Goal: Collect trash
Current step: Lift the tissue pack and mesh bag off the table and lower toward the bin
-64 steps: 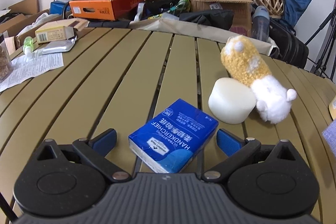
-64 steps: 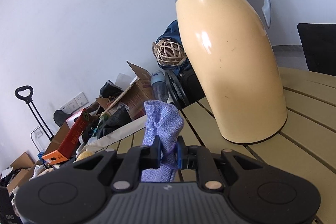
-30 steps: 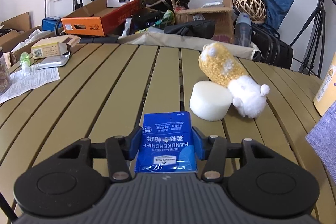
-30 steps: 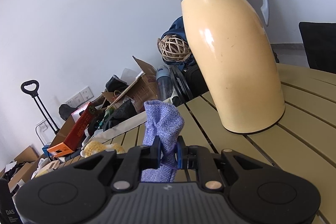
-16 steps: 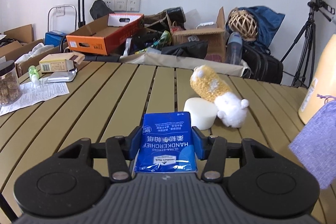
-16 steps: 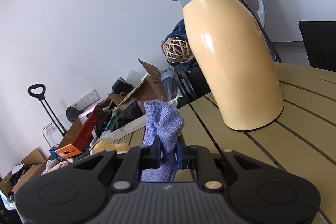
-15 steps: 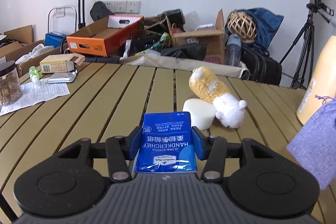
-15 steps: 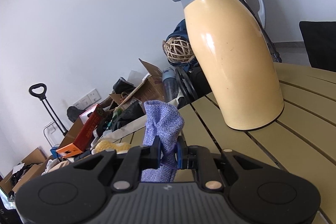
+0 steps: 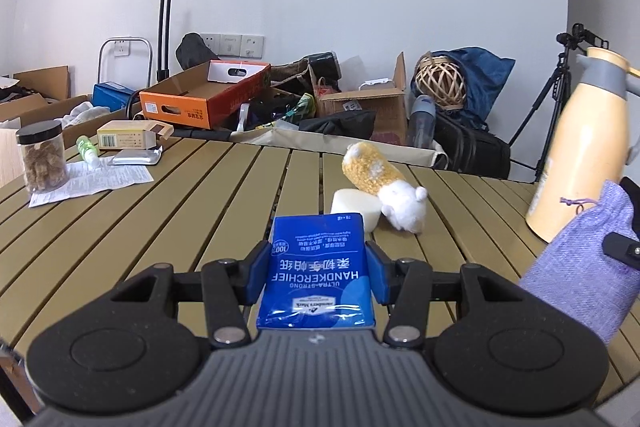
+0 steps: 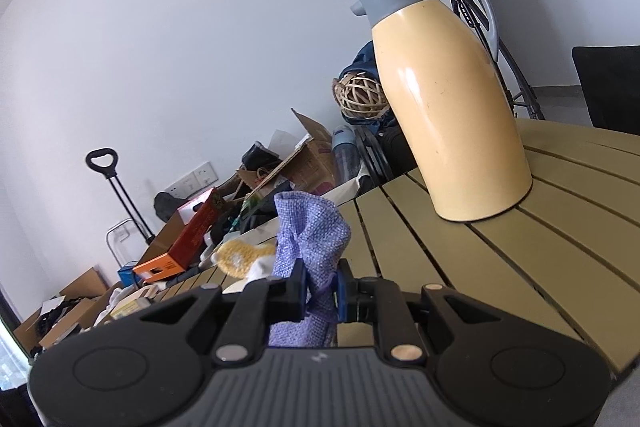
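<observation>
My left gripper (image 9: pixel 318 273) is shut on a blue handkerchief tissue pack (image 9: pixel 318 275) and holds it above the slatted table (image 9: pixel 160 227). My right gripper (image 10: pixel 320 285) is shut on a purple woven drawstring pouch (image 10: pixel 310 239), held above the table; the pouch also shows at the right of the left wrist view (image 9: pixel 584 267). A white foam puck (image 9: pixel 356 209) and a yellow-and-white plush toy (image 9: pixel 380 183) lie on the table beyond the tissue pack.
A tall yellow thermos jug (image 10: pixel 444 107) stands on the table to the right, also in the left wrist view (image 9: pixel 584 147). A snack jar (image 9: pixel 42 157), papers (image 9: pixel 92 181), a small green bottle (image 9: pixel 88 149) and a box (image 9: pixel 128 135) sit far left. Cardboard boxes (image 9: pixel 204 95) crowd behind the table.
My left gripper closed on the tissue pack and lifted it off the table, and the view has risen and pulled back. The right gripper keeps the pouch and has drifted away from the jug.
</observation>
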Demonstrator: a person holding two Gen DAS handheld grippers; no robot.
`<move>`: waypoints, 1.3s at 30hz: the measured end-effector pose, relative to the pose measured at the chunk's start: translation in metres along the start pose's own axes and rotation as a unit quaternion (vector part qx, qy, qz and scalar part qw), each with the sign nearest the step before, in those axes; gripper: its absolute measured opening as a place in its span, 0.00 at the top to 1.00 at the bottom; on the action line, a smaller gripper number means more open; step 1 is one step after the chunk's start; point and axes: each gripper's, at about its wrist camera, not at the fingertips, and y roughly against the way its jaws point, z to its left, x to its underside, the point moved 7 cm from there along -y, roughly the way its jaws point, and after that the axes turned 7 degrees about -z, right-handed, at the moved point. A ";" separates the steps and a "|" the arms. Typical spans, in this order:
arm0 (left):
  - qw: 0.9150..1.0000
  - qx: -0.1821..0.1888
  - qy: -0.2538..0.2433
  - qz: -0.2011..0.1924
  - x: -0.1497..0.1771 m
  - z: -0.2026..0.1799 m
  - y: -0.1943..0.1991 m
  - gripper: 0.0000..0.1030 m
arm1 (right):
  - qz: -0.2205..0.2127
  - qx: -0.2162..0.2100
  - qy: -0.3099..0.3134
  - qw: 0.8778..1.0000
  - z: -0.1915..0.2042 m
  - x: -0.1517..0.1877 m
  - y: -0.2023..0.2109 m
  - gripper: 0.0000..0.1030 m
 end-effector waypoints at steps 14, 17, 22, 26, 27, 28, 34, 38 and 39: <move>1.000 0.009 0.002 0.005 0.035 0.006 0.064 0.51 | 0.017 -0.029 0.029 0.999 0.012 0.030 0.058 0.87; 1.000 0.009 0.004 0.011 0.044 0.010 0.074 0.51 | 0.025 -0.033 0.035 0.999 0.012 0.037 0.068 0.87; 1.000 0.010 0.000 0.017 0.058 0.012 0.091 0.51 | 0.036 -0.041 0.054 0.997 0.013 0.052 0.088 0.87; 1.000 0.012 -0.003 0.027 0.070 0.013 0.101 0.51 | 0.053 -0.043 0.072 0.995 0.012 0.068 0.101 0.87; 0.999 0.013 -0.004 0.029 0.073 0.013 0.103 0.51 | 0.059 -0.041 0.076 0.994 0.011 0.072 0.104 0.87; 0.999 0.013 -0.005 0.032 0.076 0.013 0.106 0.51 | 0.066 -0.041 0.080 0.994 0.010 0.077 0.107 0.87; 0.998 0.015 -0.020 0.051 0.097 0.010 0.117 0.51 | 0.098 -0.040 0.101 0.989 0.009 0.101 0.126 0.87; 0.997 0.017 -0.033 0.066 0.113 0.009 0.123 0.51 | 0.120 -0.031 0.107 0.987 0.003 0.114 0.135 0.87; 0.997 0.018 -0.036 0.069 0.117 0.009 0.124 0.51 | 0.124 -0.028 0.108 0.986 0.002 0.117 0.137 0.87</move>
